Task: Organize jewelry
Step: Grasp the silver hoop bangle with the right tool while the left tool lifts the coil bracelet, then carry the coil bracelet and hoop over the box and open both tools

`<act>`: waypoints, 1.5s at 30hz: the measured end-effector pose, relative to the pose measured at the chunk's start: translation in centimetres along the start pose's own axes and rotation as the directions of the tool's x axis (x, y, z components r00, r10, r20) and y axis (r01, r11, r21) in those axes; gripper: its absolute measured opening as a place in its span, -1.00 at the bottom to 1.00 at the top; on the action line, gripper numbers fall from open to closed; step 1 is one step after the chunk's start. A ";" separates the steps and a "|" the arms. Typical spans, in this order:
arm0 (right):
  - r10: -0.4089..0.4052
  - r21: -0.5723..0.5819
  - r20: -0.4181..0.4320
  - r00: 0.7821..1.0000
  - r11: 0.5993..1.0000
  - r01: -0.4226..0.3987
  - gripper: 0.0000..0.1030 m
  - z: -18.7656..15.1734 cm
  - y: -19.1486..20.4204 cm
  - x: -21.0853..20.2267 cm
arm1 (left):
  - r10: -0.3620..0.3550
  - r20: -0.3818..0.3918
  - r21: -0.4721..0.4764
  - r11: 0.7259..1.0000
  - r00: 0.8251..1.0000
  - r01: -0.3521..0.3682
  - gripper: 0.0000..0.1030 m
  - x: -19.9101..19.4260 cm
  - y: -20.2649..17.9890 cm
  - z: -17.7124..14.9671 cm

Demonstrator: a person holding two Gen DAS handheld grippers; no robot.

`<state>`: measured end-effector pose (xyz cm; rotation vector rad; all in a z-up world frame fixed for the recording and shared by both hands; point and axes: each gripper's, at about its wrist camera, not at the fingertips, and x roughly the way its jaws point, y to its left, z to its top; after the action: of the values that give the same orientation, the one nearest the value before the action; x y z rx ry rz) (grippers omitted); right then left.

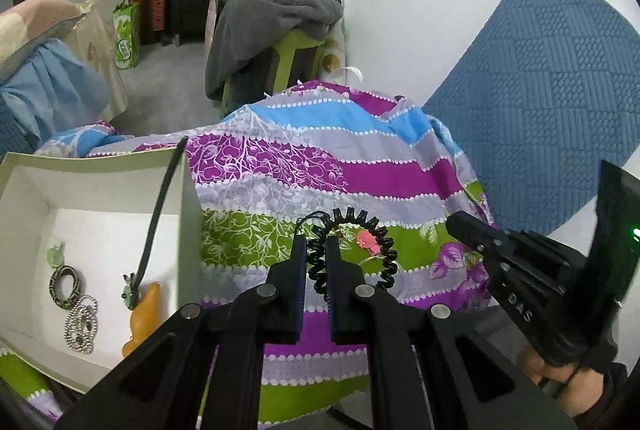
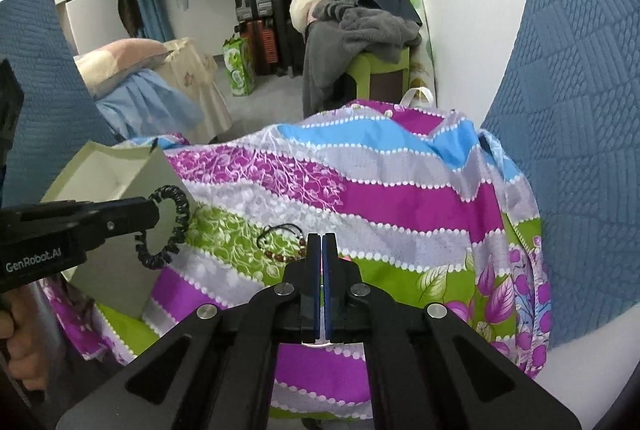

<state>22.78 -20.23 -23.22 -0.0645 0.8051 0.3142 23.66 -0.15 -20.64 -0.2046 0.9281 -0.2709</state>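
Observation:
My left gripper (image 1: pixel 317 250) is shut on a black coiled ring band (image 1: pixel 384 250), held above the striped cloth; it also shows in the right wrist view (image 2: pixel 176 222) at the left gripper's tip (image 2: pixel 154 209). A pink charm on a thin ring (image 1: pixel 366 241) lies on the cloth behind the coil. A brown bead bracelet with black cord (image 2: pixel 282 240) lies on the cloth just left of my right gripper (image 2: pixel 322 242), which is shut and looks empty. The white box (image 1: pixel 192 197) at left holds a patterned ring (image 1: pixel 66 286), a bead chain (image 1: pixel 82 322), a green charm (image 1: pixel 55 256) and an orange piece (image 1: pixel 144 314).
The colourful striped cloth (image 1: pixel 360 173) covers the work surface. A blue quilted cover (image 1: pixel 540 89) is at right against the white wall. A green stool piled with clothes (image 1: pixel 280 21) stands behind. The right gripper's body (image 1: pixel 520 270) is close on the right.

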 end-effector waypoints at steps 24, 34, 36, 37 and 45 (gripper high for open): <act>-0.039 0.009 -0.297 0.954 0.999 0.043 0.27 -6.0 0.2 10.0 | 0.004 0.014 -0.018 1.000 1.000 -0.004 -0.87 -1.8 2.0 -1.4; -0.013 0.064 -0.224 0.974 0.998 0.028 0.26 -3.7 0.4 6.5 | 0.015 0.000 -0.026 1.000 1.000 -0.015 -0.87 -2.1 2.9 -0.9; -0.006 0.082 -0.194 0.981 0.996 0.023 0.26 -2.5 0.6 5.3 | 0.022 -0.003 -0.025 0.999 1.000 -0.022 -0.87 -2.2 3.2 -0.8; -0.001 0.090 -0.182 0.983 0.996 0.017 0.26 -1.8 0.8 5.0 | 0.025 -0.005 -0.024 0.999 1.000 -0.025 -0.87 -2.3 3.4 -0.7; 0.056 0.099 -0.088 0.995 0.994 -0.048 0.27 3.7 4.1 1.4 | 0.065 0.030 -0.034 0.997 0.997 -0.064 -0.86 -5.0 6.2 0.6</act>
<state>25.02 -15.36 -21.41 0.0338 0.9119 0.3227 22.19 7.32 -18.24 -0.2086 0.9071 -0.1928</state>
